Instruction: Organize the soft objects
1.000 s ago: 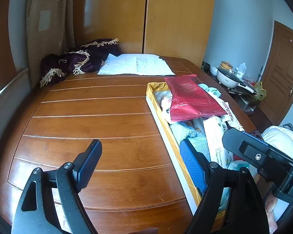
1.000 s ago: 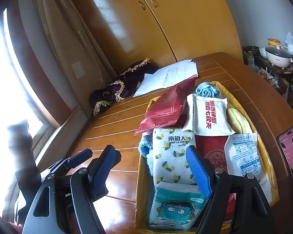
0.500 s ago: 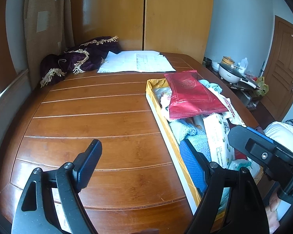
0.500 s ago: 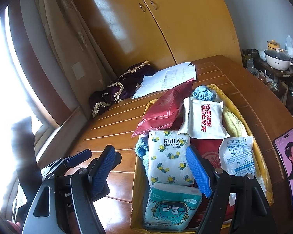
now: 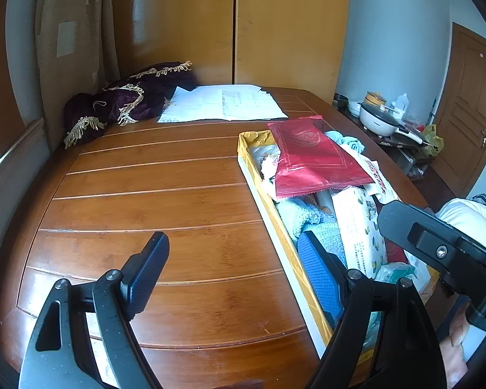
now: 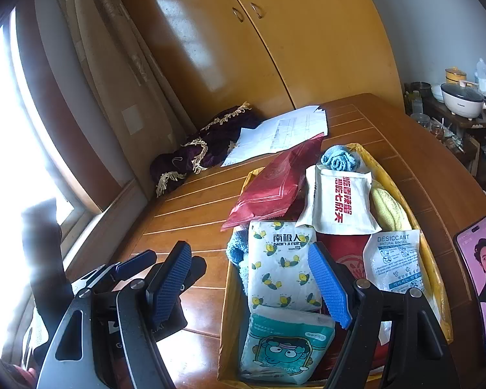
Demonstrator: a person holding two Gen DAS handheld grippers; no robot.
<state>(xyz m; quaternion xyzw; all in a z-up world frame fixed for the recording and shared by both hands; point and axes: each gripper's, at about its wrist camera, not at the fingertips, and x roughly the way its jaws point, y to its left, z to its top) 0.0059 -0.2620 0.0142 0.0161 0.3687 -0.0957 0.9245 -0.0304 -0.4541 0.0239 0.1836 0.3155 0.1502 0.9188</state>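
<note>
A long yellow box on the wooden table is packed with soft packs: a red foil bag, a white pack with red letters, a white pack with yellow bees, a teal cartoon tissue pack, a desiccant sachet, a blue towel roll and a yellow cloth. My right gripper hangs open above the box's near end, holding nothing. My left gripper stands open over the bare table, just left of the box; the red bag lies on top.
A purple fringed cloth and white papers lie at the table's far end, before a wooden wardrobe. A phone lies right of the box. A side table with a cooker stands at the right.
Both views have drawn back and up a little; the box sits lower and nearer in the right wrist view. Both grippers stay open and nothing was picked up.
</note>
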